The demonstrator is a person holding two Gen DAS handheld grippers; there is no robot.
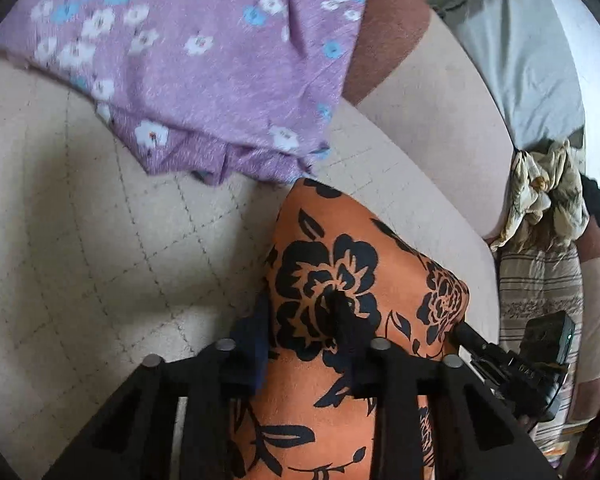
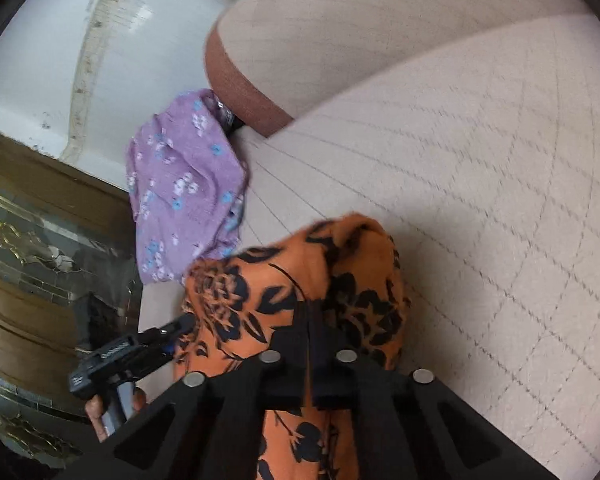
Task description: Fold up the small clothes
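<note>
Both tools gripped the same orange cloth [image 1: 340, 264], a thin, soft garment printed with black roses and leaves. The left tool [image 1: 306, 320] had its jaws narrowly closed on a fold of it, the cloth bunched between them. The right tool [image 2: 309, 344] was clenched tight, the fabric pinched in the slit between its jaws. Held at two points like this, the cloth hung in a loose ridge above the sofa seat [image 2: 460, 200], probably so that it could be spread or doubled over for a fold.

The seat was beige, quilted in a stitched diamond grid, with a rust-brown band at the end of the back cushion [image 2: 240, 92]. A lilac cloth [image 1: 204, 72] with small white and blue flowers lay rumpled at the seat's far edge, just beyond the orange cloth. A hand [image 2: 112, 412] held the left tool's handle off the seat's edge.
</note>
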